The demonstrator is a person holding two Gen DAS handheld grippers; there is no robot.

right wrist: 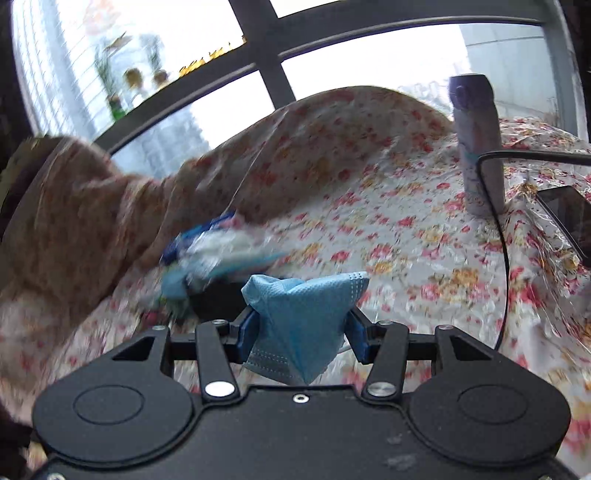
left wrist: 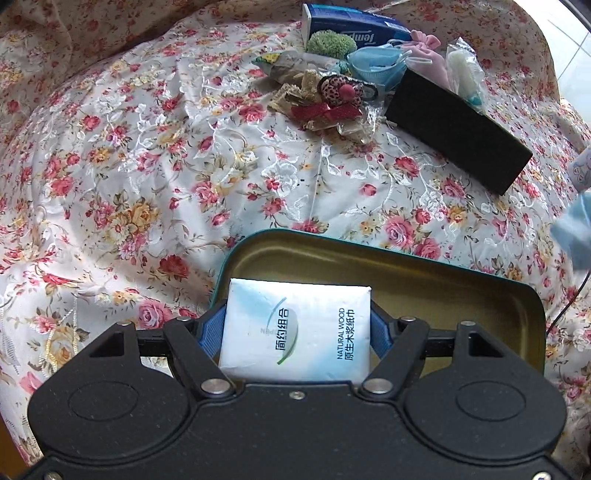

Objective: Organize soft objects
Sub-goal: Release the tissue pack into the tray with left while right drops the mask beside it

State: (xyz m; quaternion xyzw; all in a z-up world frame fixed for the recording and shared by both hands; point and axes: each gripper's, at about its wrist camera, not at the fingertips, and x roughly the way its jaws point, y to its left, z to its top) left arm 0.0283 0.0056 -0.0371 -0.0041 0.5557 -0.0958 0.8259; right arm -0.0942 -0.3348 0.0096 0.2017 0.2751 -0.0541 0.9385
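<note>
While the left gripper (left wrist: 297, 325) points steeply down over the open tin (left wrist: 480, 295), its blue pads (left wrist: 210, 332) are clamped on the two sides of a white tissue pack (left wrist: 295, 332). The pack sits inside the tin at its left end, upper edge close to the tin's far wall; whether it rests on the tin floor cannot be told. The rest of the tin's gold interior, to the right of the pack, is bare.

Beyond the tin, on the floral cloth (left wrist: 110, 166), lies a black box (left wrist: 458, 129). Further past the tin is a cluster of small items: a blue tissue carton (left wrist: 351, 26), a green pom-pom (left wrist: 330, 42), a pink pouch (left wrist: 424, 55) and a leopard-print hair tie (left wrist: 338, 88).

The right gripper (right wrist: 301, 325) is closed on a crumpled blue face mask (right wrist: 303, 317), held clear above the cloth; this view is motion-blurred. Tin not visible in it. A spray can (right wrist: 478, 140) stands upright at far right, a black cable (right wrist: 506, 240) looping in front of it.
</note>
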